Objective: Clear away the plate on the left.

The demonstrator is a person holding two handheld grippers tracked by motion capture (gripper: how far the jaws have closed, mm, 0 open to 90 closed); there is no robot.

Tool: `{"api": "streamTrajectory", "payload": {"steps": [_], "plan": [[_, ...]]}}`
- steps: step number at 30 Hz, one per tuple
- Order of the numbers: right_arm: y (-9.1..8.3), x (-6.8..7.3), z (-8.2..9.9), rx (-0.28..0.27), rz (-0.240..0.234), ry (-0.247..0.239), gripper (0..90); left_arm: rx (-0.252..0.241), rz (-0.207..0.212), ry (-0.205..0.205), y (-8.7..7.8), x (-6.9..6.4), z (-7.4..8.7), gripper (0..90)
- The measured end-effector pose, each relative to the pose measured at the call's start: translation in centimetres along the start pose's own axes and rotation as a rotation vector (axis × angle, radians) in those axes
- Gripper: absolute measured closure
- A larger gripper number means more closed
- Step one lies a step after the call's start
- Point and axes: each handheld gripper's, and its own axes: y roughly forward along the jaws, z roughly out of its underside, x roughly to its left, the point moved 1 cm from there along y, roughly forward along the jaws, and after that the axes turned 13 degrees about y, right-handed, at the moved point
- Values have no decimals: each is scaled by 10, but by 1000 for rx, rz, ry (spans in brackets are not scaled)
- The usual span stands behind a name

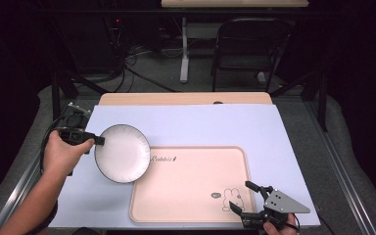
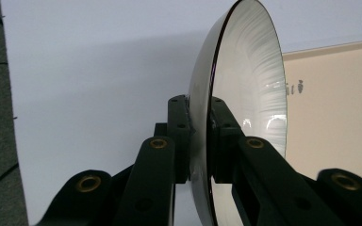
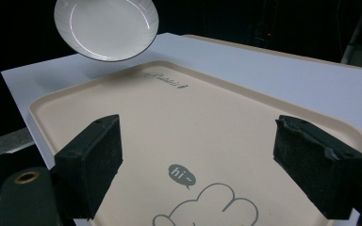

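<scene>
the left gripper [image 1: 98, 141] is clamped on the rim of a white plate [image 1: 123, 153], held above the table. the right gripper [image 1: 248, 197] hovers over the beige tray [image 1: 186, 186], jaws wide apart.

light: worktop [image 1: 186, 122] was bright, surroundings dark | glare: streaks on plate [image 2: 254, 94] | shadow: soft beneath plate | focus: slightly soft

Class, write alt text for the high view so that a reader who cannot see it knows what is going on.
A person's left tongs grip the rim of a white plate, holding it over the top left corner of a beige tray on a pale blue table. The right tongs hover open at the tray's bottom right corner, near a printed rabbit drawing.
</scene>
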Motion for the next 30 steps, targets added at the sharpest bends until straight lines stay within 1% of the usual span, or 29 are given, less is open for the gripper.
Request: {"api": "streamTrajectory", "payload": {"steps": [1, 15, 20, 25, 30], "plan": [[0, 0, 0, 0, 0, 0, 154, 1, 6, 9, 2, -4, -4, 815], [0, 0, 0, 0, 0, 1, 154, 6, 51, 79, 19, -38, -28, 815], [0, 0, 0, 0, 0, 0, 154, 1, 73, 93, 26, -51, -36, 815], [0, 0, 0, -1, 0, 0, 154, 10, 82, 128, 32, -66, -45, 814], [0, 0, 0, 0, 0, -1, 154, 13, 104, 161, 37, -79, -53, 814]]}}
